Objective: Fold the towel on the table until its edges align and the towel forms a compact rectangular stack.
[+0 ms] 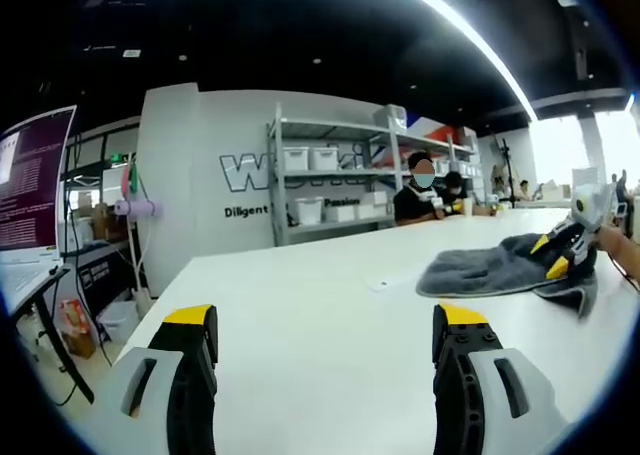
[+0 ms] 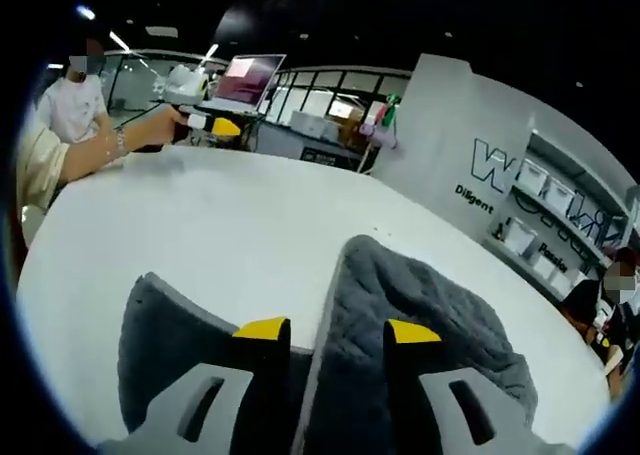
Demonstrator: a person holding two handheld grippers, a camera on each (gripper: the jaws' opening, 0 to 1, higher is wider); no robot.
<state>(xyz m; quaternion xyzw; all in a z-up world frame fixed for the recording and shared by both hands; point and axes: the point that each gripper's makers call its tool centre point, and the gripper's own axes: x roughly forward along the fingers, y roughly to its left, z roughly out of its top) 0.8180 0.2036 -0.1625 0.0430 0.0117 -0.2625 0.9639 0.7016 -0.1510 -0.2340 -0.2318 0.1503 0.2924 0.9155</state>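
Left gripper view takes in the white table (image 1: 300, 305), the largest thing present, with its near half bare and my left gripper (image 1: 325, 340) held above it, jaws standing wide apart and holding nothing. Further along the same surface lies the grey towel (image 1: 490, 265), well apart from that left tool and rumpled, one part raised where my right gripper (image 1: 565, 250) meets it. Right gripper view confirms the contact: the towel (image 2: 400, 315) sits directly under and between the yellow-tipped jaws of the right gripper (image 2: 325, 333), a ridge of cloth rises up through the gap, and a flatter flap spreads out to one side. The jaws stand narrow about that ridge; I judge them pinched on it, though the actual bite is hidden beneath the cloth. My left hand (image 2: 160, 125) shows far across the table in this view, gripping its tool. Assessment: the first fold is in hand, with one edge lifted and not yet laid over, and the edges are nowhere aligned. The next move calls for the left gripper to come across and take the matching corner, so both carry the raised edge over to the opposite edge squarely.
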